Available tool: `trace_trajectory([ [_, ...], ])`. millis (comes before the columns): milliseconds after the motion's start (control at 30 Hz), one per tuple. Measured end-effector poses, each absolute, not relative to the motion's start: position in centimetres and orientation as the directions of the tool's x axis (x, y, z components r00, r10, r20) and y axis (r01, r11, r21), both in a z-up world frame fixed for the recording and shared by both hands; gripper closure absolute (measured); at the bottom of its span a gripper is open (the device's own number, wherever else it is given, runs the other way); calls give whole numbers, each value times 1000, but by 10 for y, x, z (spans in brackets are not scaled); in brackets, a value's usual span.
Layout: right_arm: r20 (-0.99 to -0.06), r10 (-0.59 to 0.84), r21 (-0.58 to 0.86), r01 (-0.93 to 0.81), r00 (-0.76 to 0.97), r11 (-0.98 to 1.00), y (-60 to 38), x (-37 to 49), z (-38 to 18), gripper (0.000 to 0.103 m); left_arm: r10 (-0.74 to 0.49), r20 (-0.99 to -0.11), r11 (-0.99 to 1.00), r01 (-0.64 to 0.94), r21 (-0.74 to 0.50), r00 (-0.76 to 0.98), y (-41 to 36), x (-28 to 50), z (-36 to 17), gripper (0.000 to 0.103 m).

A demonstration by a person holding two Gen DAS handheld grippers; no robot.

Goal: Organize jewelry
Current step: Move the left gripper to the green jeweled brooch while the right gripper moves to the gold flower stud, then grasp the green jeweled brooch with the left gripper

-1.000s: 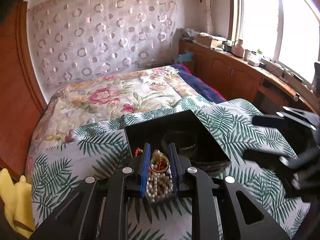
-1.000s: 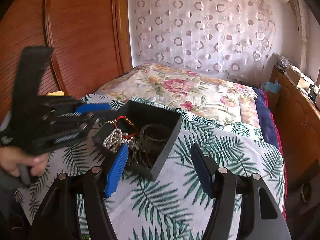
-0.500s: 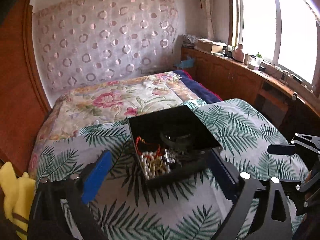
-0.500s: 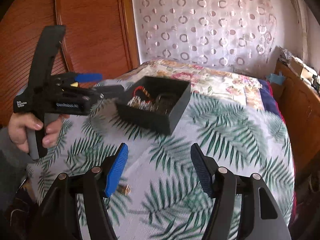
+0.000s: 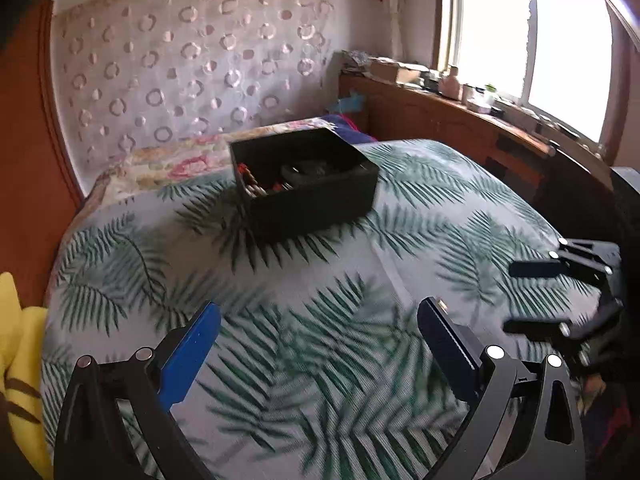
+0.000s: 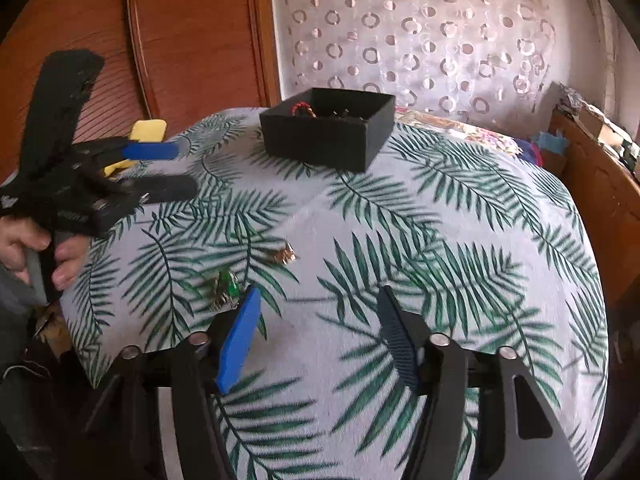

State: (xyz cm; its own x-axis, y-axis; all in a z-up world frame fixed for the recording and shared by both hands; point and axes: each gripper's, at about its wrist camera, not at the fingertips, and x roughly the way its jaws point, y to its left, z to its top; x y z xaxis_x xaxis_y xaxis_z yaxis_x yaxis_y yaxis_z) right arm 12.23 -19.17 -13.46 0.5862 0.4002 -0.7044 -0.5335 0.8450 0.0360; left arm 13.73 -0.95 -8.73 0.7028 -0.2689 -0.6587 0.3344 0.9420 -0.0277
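Observation:
A black box (image 5: 304,184) (image 6: 328,132) with beads, a red cord and other jewelry stands at the far side of the palm-leaf cloth (image 6: 400,240). My left gripper (image 5: 320,312) is open and empty, well back from the box; it also shows at the left of the right wrist view (image 6: 176,168). My right gripper (image 6: 316,300) is open and empty; it shows in the left wrist view (image 5: 520,296). A green piece of jewelry (image 6: 226,286) lies just left of its blue finger. A gold piece (image 6: 285,254) lies a little beyond.
A floral bedspread (image 5: 168,164) lies behind the cloth. A wooden wardrobe (image 6: 180,40) stands at the left, a wooden counter with clutter (image 5: 440,96) under the window at the right. A yellow toy (image 5: 20,360) lies at the left edge.
My left gripper let go of the beads in the box, opened and pulled back. Both grippers have drawn away from the box and lowered. Two loose pieces have come into view.

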Motion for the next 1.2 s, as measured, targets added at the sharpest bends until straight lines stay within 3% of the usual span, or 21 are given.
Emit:
trace_trajectory([
  [467,-697,379,48,-488,609,872,-205,122,-143,47,-334,-703,902,429,-46,627,-58,103,-111,9],
  [533,-695,384,58,-485,608,872,-206,123,-143,47,-340,-712,893,449,-38,615,-64,102,-114,29],
  [633,-691,397,80,-481,604,873,-210,124,-142,47,-334,-729,887,460,-29,598,-72,102,-118,47],
  [800,-688,404,94,-478,603,873,-211,125,-142,47,-339,-742,873,487,-20,578,-83,104,-122,53],
  [867,-689,402,88,-480,604,873,-210,125,-143,47,-324,-752,873,487,-5,574,-85,105,-126,63],
  [933,-690,400,84,-482,603,872,-210,124,-143,47,-319,-748,872,490,9,582,-85,104,-126,82],
  [967,-691,398,82,-482,603,872,-209,124,-143,47,-324,-748,869,494,6,580,-84,104,-125,86],
  [1200,-710,381,39,-507,592,861,-194,128,-143,47,-357,-726,883,466,-57,587,-63,103,-118,87],
])
